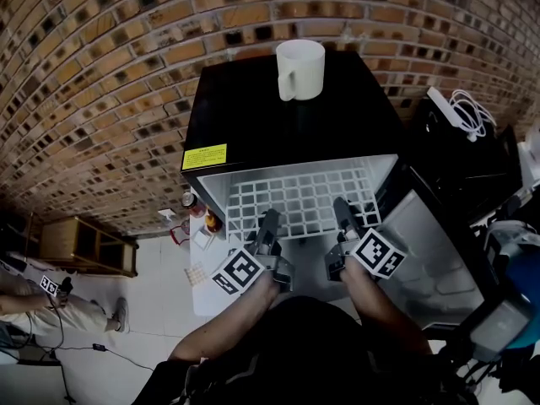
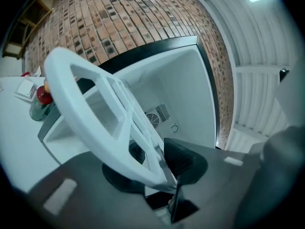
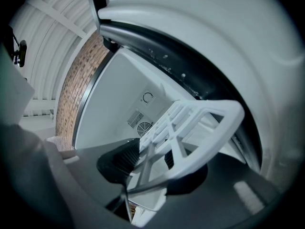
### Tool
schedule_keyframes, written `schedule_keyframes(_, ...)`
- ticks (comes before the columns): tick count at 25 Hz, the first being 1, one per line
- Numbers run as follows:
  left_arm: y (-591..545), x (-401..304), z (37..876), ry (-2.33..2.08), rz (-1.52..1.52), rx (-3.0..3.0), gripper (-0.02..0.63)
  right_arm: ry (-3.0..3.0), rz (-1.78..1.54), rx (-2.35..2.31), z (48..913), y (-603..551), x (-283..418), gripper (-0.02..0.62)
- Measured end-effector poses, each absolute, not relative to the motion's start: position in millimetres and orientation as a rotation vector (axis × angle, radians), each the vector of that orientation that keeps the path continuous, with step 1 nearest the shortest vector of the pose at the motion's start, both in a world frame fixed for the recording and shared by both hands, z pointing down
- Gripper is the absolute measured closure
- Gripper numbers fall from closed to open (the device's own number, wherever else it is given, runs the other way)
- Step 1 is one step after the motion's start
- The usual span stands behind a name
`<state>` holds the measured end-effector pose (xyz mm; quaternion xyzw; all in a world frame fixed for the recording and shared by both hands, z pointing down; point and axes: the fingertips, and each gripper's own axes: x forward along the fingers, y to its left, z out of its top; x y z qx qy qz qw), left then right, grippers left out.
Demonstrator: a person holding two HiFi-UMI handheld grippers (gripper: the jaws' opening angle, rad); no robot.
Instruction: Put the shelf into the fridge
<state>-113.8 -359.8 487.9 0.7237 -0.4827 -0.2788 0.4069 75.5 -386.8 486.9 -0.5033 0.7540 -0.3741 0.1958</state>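
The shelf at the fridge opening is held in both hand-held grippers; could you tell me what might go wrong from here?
1. The left hand-held gripper and the right hand-held gripper pinch only the near edge of the shelf, so its far end might droop or slip free.
2. The shelf looks nearly as wide as the fridge interior; pushed in crooked, it could jam against a wall.
3. A hard bump might shake the mug on top.

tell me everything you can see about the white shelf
The white plastic-looking grid shelf has square openings and a thicker rounded rim. It lies roughly level, its far end reaching into the open black fridge. The left hand-held gripper and right hand-held gripper clamp its near edge.
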Motion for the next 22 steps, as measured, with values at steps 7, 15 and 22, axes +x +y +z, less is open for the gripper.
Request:
schedule_keyframes(7,-377,-118,489,-1.28,-0.706,1.831,0.471,2.093,-1.053,-1.458,490,-402,76,0.397)
schedule_keyframes(15,-399,-120,489,-1.257,-0.717,1.857,0.442,2.097,-1.04,-1.487,489,-421,74,0.388)
schedule_keyframes(22,-407,-122,488,-1.267,-0.712,1.878,0.426,2.088,-1.023,-1.502,488,-426,75,0.385)
